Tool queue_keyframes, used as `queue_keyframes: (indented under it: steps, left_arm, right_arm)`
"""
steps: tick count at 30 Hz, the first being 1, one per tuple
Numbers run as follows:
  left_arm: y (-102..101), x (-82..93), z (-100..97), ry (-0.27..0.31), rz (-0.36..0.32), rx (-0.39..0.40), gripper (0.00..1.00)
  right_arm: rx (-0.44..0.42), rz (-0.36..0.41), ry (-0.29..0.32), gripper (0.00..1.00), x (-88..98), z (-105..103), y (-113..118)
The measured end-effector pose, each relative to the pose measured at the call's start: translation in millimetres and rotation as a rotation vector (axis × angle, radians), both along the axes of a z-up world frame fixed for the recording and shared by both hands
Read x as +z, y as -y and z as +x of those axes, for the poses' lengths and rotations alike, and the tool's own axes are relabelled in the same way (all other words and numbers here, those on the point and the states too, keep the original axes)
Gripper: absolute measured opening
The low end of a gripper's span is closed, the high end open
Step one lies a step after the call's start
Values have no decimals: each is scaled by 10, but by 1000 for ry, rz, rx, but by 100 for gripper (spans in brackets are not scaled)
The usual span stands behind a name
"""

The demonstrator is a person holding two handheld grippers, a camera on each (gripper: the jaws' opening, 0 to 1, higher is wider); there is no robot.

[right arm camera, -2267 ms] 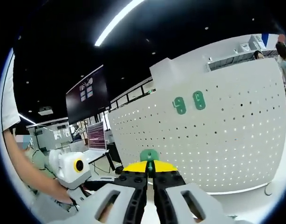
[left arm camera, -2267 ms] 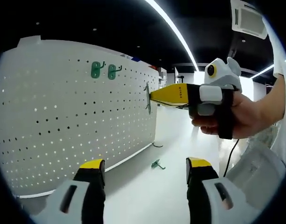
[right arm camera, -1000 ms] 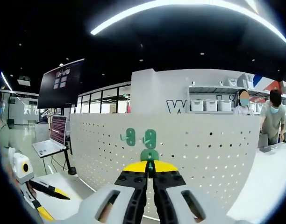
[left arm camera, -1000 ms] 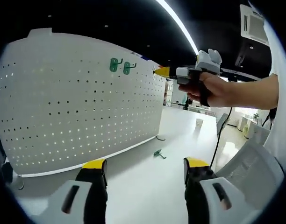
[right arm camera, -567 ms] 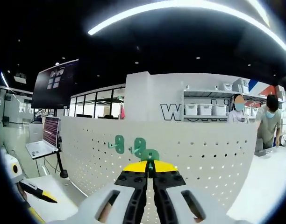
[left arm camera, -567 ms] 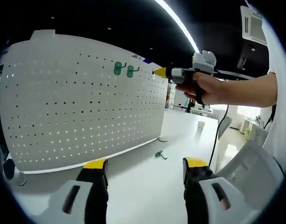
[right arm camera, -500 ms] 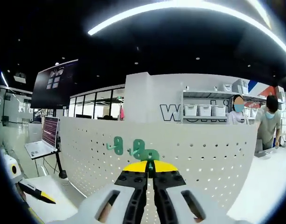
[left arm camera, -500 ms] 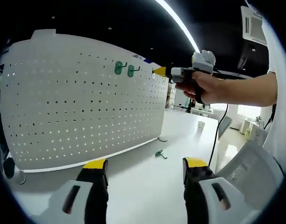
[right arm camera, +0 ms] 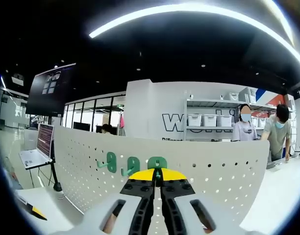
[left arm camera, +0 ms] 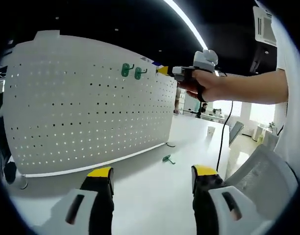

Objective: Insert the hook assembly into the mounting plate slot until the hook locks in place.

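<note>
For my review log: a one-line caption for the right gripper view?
Right gripper, shut on a green hook, at the white pegboard beside two mounted hooks.

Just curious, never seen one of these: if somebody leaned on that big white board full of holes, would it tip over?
Possibly. The pegboard stands upright on the table on what look like small feet, so a firm push high up might rock it. The right tool works near its top edge, where leverage is greatest. It looks thin, so perhaps light.

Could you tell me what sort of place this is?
Probably an open workshop or lab: a white pegboard stands on a white table, and shelves of storage bins line the back wall.
</note>
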State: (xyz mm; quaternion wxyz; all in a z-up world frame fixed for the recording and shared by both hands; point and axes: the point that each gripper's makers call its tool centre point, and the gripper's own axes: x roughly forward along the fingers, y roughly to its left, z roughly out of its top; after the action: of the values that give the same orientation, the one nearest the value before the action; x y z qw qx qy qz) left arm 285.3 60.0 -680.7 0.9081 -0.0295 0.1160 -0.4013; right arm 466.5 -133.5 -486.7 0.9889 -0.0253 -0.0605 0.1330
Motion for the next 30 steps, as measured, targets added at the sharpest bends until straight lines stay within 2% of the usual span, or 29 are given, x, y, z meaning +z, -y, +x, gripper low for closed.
queue_keyframes:
  steps: [16, 30]
  left_arm:
    - [-6, -143, -36, -14, 50, -6, 66]
    - [-27, -188, -30, -33, 55, 0, 65]
  right_arm:
    - [-17, -21, -1, 1, -6, 179, -20]
    - [-34, 22, 9, 1, -47, 264, 25]
